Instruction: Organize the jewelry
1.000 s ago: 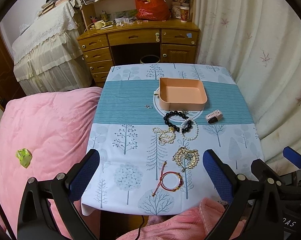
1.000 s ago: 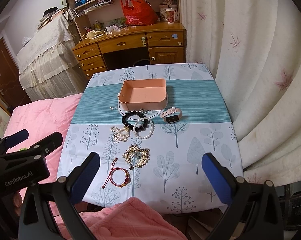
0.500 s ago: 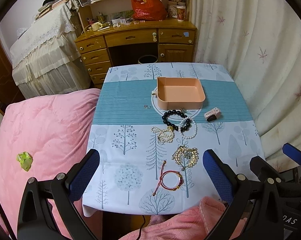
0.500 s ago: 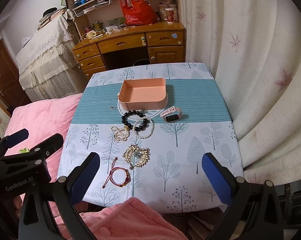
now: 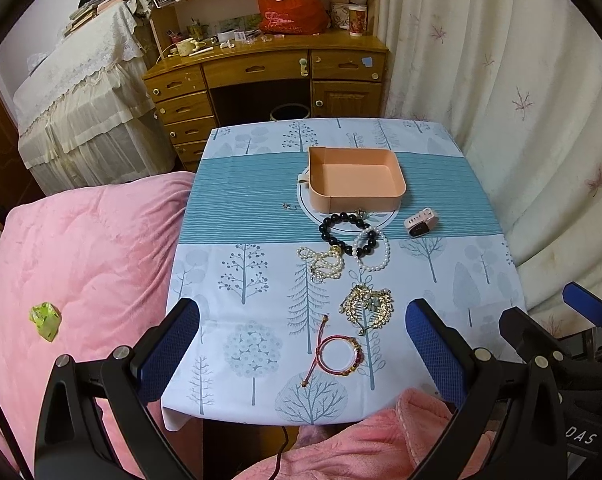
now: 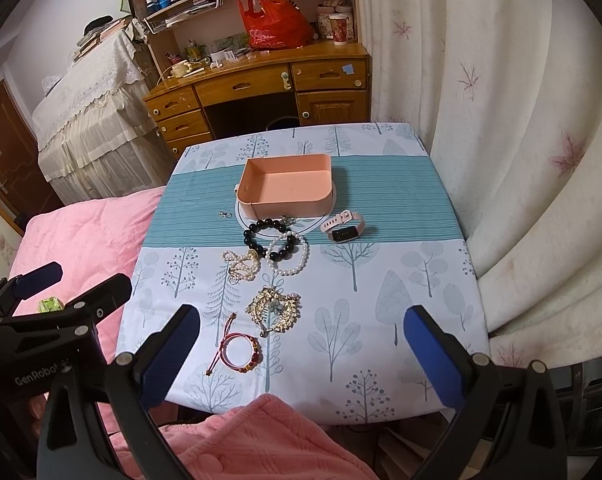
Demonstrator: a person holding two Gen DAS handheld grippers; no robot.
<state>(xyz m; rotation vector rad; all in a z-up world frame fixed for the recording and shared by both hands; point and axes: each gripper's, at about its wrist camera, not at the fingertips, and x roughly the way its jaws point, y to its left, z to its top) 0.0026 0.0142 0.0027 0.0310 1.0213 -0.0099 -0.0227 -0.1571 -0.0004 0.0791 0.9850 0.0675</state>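
An empty peach box (image 5: pixel 355 180) (image 6: pixel 287 190) stands on the table's teal band. In front of it lie a black bead bracelet (image 5: pixel 343 229) (image 6: pixel 270 238), a white pearl bracelet (image 5: pixel 372 254) (image 6: pixel 290 254), a tangled pearl necklace (image 5: pixel 321 262) (image 6: pixel 241 264), a gold ornate piece (image 5: pixel 367 307) (image 6: pixel 275 310) and a red cord bracelet (image 5: pixel 337 354) (image 6: pixel 239 350). A pink smartwatch (image 5: pixel 421 222) (image 6: pixel 343 230) lies right of the box. My left gripper (image 5: pixel 303 344) and right gripper (image 6: pixel 301 350) hover open above the near table edge, holding nothing.
A tree-print cloth covers the table (image 5: pixel 241 280). A tiny earring (image 5: pixel 287 206) lies left of the box. A pink quilt (image 5: pixel 81 260) lies left, curtains (image 6: pixel 521 160) right, a wooden desk (image 5: pixel 269 76) beyond. A pink sleeve (image 6: pixel 261 440) is below.
Both grippers have tilted slightly, so the scene sits a little lower and shifted in the views. Nothing on the table has moved.
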